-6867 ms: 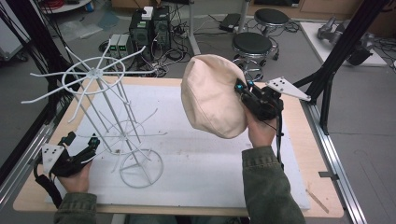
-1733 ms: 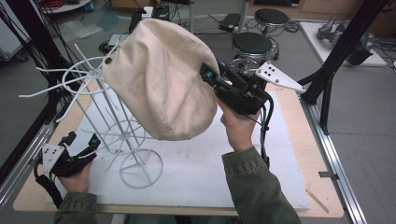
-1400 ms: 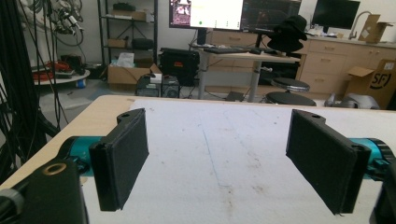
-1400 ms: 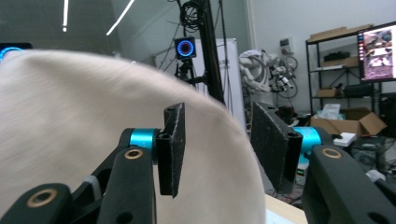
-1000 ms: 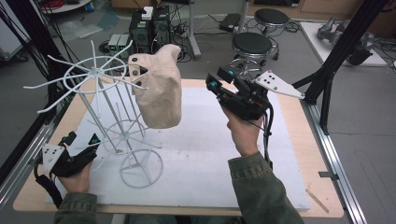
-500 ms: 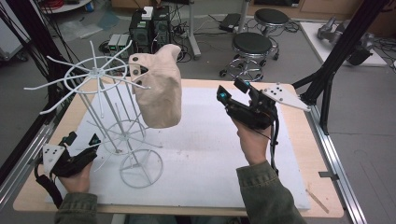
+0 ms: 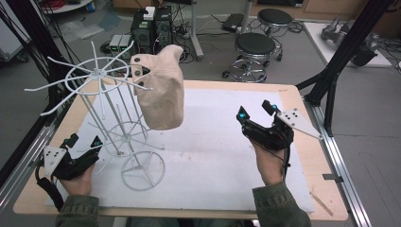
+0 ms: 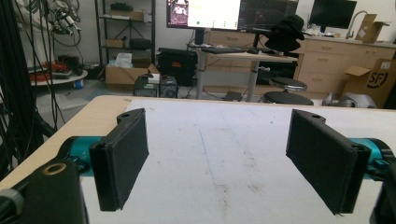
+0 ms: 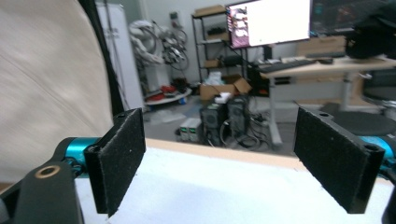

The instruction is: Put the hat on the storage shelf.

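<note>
A beige cap [image 7: 161, 90] hangs from an arm of the white wire rack [image 7: 101, 111] at the left of the table. It also shows as a blurred beige surface, the cap [image 9: 46, 84], at the left of the right gripper view. My right gripper [image 7: 255, 109] hovers low over the white mat, to the right of the cap and apart from it. Its jaws have just been opening and nothing is between them; the right gripper [image 9: 219, 158] stands wide. My left gripper [image 7: 85, 140] rests by the rack's base, and the left gripper [image 8: 217, 158] is open and empty.
A white mat [image 7: 213, 161] covers most of the wooden table [image 7: 302, 156]. The rack's round base rings [image 7: 143, 171] stand near the left hand. Black frame posts [image 7: 338, 61] rise at the right, and stools [image 7: 255, 47] and computer cases [image 7: 151, 28] stand behind the far edge.
The right gripper carried the cap to the rack and let it go. The cap now hangs there. The right hand has drawn back right and down, jaws wider. The left hand stayed still.
</note>
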Demonstrator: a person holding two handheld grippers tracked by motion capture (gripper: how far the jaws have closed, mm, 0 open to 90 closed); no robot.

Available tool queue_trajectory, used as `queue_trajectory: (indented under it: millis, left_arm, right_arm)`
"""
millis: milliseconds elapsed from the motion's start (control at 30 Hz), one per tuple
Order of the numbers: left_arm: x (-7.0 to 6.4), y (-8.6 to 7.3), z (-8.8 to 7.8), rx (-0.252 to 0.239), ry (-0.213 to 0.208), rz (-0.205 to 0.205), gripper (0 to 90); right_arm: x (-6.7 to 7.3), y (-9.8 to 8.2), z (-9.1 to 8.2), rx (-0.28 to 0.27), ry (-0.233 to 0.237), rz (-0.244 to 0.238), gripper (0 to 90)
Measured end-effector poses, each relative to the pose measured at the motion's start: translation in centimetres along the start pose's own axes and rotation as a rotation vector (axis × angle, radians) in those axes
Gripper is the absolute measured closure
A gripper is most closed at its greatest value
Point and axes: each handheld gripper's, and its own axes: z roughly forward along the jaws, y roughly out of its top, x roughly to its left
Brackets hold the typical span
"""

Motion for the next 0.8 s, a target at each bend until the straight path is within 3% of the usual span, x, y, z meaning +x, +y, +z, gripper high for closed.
queue_trajectory:
  millis: [133, 267, 433, 800]
  left_arm:
    - [0.0, 0.0, 0.0, 0.0, 0.0, -0.001, 21.0]
    - [-0.1, 0.0, -0.1, 0.0, 0.0, -0.001, 21.0]
    - [-0.1, 0.0, -0.1, -0.006, 0.0, -0.002, 21.0]
    - [-0.1, 0.0, -0.1, -0.003, -0.002, -0.01, 21.0]
  right_arm:
    - [-0.7, -1.3, -0.5, 0.018, -0.044, -0.014, 12.2]
    - [-0.9, -2.3, -1.0, 0.017, -0.052, -0.034, 12.1]
    - [-1.6, -4.2, -2.3, 0.023, -0.095, -0.064, 11.7]
    - [-4.4, -8.5, -4.4, 0.042, -0.221, -0.039, 11.3]
